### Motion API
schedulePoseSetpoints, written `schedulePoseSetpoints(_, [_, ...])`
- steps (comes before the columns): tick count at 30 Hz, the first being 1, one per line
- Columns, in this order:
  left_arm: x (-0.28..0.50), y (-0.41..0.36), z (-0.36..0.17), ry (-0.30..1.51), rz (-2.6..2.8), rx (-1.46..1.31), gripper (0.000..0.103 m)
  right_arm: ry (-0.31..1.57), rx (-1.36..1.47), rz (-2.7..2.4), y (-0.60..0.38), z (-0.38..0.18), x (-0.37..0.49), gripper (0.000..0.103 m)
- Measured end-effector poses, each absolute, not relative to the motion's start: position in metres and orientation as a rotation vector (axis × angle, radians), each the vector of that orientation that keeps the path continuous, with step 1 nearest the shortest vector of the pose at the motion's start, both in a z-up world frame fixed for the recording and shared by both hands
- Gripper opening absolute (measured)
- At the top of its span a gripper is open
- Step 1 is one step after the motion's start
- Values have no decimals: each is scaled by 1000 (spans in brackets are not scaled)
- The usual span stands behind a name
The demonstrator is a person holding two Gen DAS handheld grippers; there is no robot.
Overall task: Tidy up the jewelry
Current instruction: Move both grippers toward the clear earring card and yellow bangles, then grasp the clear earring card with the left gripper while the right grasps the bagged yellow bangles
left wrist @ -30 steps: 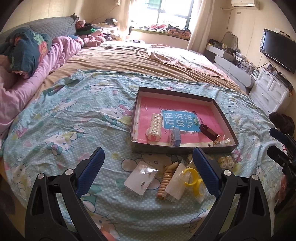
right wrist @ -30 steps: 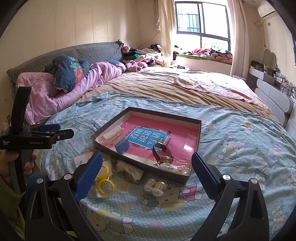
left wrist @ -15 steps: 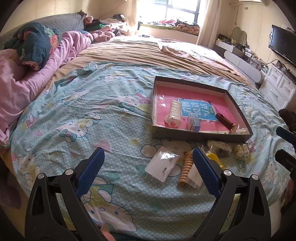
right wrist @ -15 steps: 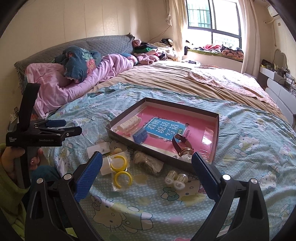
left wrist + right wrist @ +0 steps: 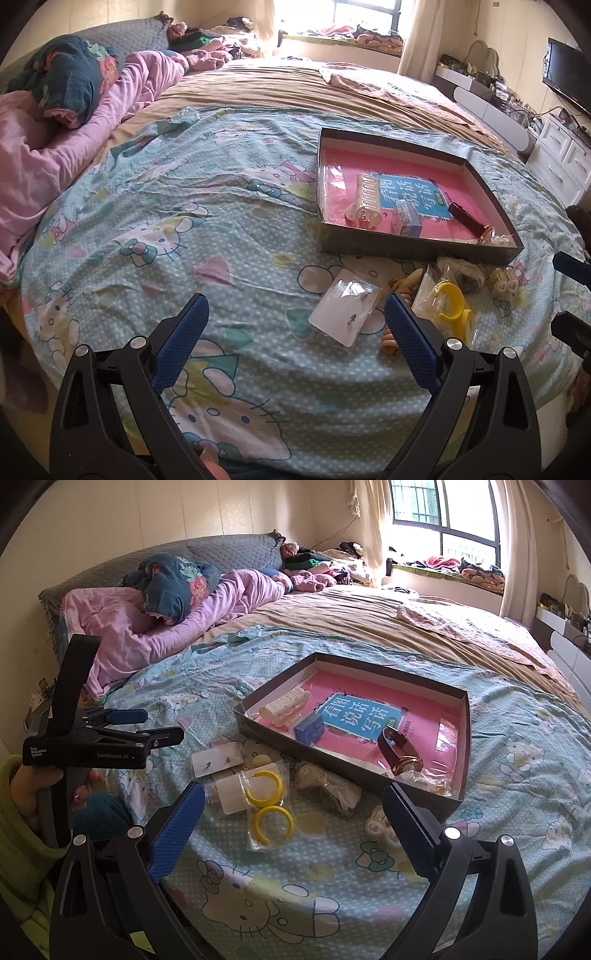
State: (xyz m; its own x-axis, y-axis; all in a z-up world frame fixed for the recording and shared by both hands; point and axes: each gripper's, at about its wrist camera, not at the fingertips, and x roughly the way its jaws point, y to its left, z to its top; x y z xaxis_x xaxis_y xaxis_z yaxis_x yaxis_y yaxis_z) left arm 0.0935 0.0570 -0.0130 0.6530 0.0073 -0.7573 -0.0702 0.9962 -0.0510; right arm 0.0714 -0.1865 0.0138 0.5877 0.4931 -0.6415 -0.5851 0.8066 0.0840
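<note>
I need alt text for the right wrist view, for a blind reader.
The open right gripper hovers over yellow hoop earrings in a bag on a bed. Behind lies a shallow box holding a watch.

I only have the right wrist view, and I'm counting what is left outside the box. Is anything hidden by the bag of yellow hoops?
Observer: Yes. The left wrist view shows a beige beaded piece on the bedspread, between the white card and the hoop bag.
Operator: My view half hides the pale rollers. Are they in the box?
Observer: No. They lie on the bedspread outside it, by its near right corner.
</note>
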Motion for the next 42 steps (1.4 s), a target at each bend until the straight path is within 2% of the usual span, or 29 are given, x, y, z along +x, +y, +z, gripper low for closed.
schedulePoseSetpoints(23, [110, 56, -47, 991, 15, -77, 89, 841, -163, 686, -159, -34, 87, 95])
schedulePoseSetpoints(32, [117, 45, -56, 1007, -8, -40, 86, 892, -211, 697, -142, -61, 100, 75])
schedulePoseSetpoints(36, [119, 38, -55, 996, -20, -12, 82, 895, -223, 697, -139, -69, 104, 49])
schedulePoseSetpoints(39, [122, 34, -59, 1013, -34, -2, 69, 878, -221, 707, -142, -68, 104, 46])
schedulePoseSetpoints(41, [124, 32, -61, 1018, -46, 3, 56, 870, -210, 706, -145, -66, 104, 45])
schedulePoseSetpoints(42, [124, 30, -62, 1018, -50, 11, 54, 867, -201, 706, -147, -65, 104, 45])
